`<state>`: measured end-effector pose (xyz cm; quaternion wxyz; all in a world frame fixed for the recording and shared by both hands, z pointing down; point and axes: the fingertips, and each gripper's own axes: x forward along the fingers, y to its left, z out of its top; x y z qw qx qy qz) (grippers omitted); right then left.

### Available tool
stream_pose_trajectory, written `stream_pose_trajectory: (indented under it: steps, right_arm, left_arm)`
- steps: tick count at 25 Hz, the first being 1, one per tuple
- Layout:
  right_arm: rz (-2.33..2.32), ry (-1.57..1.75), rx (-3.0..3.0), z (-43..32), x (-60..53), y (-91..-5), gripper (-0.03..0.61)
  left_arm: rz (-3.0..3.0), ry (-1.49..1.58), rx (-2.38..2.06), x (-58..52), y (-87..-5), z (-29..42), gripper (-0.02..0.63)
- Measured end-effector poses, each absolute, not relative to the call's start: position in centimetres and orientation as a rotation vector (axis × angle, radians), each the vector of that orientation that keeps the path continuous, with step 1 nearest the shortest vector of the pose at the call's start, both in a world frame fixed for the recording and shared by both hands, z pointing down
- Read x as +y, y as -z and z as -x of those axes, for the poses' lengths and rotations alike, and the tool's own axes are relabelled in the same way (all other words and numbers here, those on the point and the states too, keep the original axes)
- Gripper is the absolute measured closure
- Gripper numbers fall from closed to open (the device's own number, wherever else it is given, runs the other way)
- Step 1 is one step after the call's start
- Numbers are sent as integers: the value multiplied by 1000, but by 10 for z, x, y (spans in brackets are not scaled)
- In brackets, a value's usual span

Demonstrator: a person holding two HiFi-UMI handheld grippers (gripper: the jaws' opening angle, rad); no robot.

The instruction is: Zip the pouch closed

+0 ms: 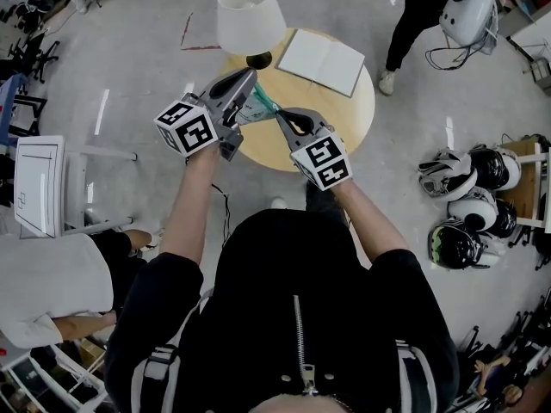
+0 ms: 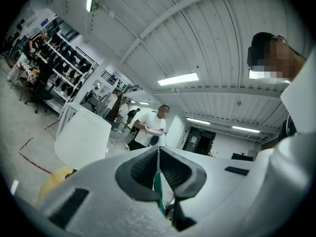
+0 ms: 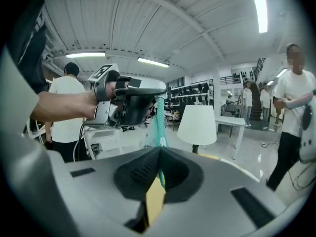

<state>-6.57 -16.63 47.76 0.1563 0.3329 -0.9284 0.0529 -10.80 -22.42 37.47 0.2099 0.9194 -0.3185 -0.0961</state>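
Note:
A teal mesh pouch (image 1: 259, 107) hangs in the air between my two grippers, above the near edge of the round wooden table (image 1: 349, 119). My left gripper (image 1: 250, 82) is shut on the pouch's upper end; in the left gripper view the teal fabric (image 2: 158, 184) is pinched between the closed pads of this gripper (image 2: 158, 150). My right gripper (image 1: 280, 114) is shut on the lower end. In the right gripper view the teal zip edge (image 3: 159, 116) runs from the left gripper (image 3: 157, 97) down into the closed jaws of the right gripper (image 3: 160, 150). The zip slider is not clear.
On the table stand a lamp with a white shade (image 1: 250, 15) and an open notebook (image 1: 320, 60). A person (image 1: 420, 15) stands beyond the table. Helmets (image 1: 469, 198) sit on a rack at right. A white stand (image 1: 39, 183) and a seated person (image 1: 52, 286) are at left.

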Motion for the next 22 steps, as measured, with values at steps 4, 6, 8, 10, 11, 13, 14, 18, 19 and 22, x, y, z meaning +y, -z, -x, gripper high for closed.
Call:
stream_pose_trajectory:
  steps: [4,6,8,10,11,13,14,18,19,22]
  right_arm:
    - [-962,-124,-2642,63,-168,-478,575]
    - [-969,-125,-2637,62,-169,-479,575]
    - [-969,-131,-2618,59,-169,-484,575]
    - [-965,-153,-2578,52,-166,-499,575]
    - [-963,-167,-2567,48,-164,-506,575]
    - [-969,-176,-2576,41,-160,-510,575]
    - [-977,-168,-2597,40,-160,-506,575]
    - [-978,-141,-2681,53,-166,-478,574]
    - [-962,-141,-2706,58,-166,-473,574]
    - [-894,-157,-2762,70,-166,-469,513]
  left_arm:
    - [-2553,260,-895,-227,-377,110,604]
    - [-2552,259,-897,-228,-377,111,604]
    - [-2546,289,-905,-228,-375,112,604]
    - [-2526,373,-936,-232,-365,122,604]
    - [-2522,397,-954,-234,-360,127,604]
    - [-2544,381,-968,-236,-353,132,604]
    - [-2557,365,-968,-236,-351,132,604]
    - [-2556,360,-979,-234,-351,134,604]
    - [-2551,359,-980,-234,-353,134,603]
    - [-2545,340,-975,-232,-364,125,604]
